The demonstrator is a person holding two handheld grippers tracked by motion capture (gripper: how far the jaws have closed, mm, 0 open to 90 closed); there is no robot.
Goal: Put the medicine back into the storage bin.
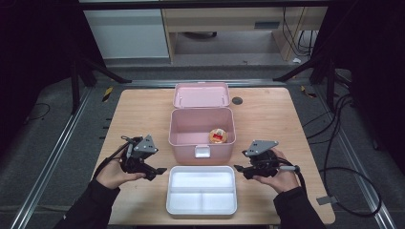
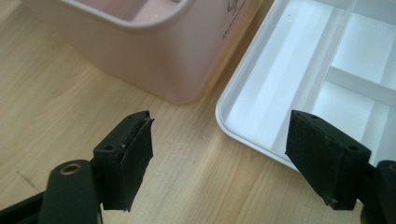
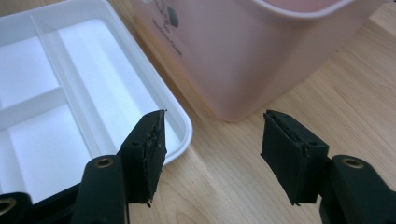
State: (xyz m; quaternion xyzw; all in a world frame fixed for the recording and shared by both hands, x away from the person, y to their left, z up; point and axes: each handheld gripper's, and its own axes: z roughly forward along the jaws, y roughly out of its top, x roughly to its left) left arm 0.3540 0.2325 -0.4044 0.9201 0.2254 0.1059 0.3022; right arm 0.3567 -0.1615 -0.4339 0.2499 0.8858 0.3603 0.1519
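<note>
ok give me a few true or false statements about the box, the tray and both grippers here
1. The pink box stands open with its lid tipped back. True.
2. The white tray holds a round snack. False: its compartments are empty; the snack lies inside the box.
3. The left gripper is clamped on the tray's rim. False: its jaws are open, holding nothing.
4. The right gripper is open, beside the tray. True.
5. The tray sits behind the box, farther from the person. False: it lies in front, nearer the person.
</note>
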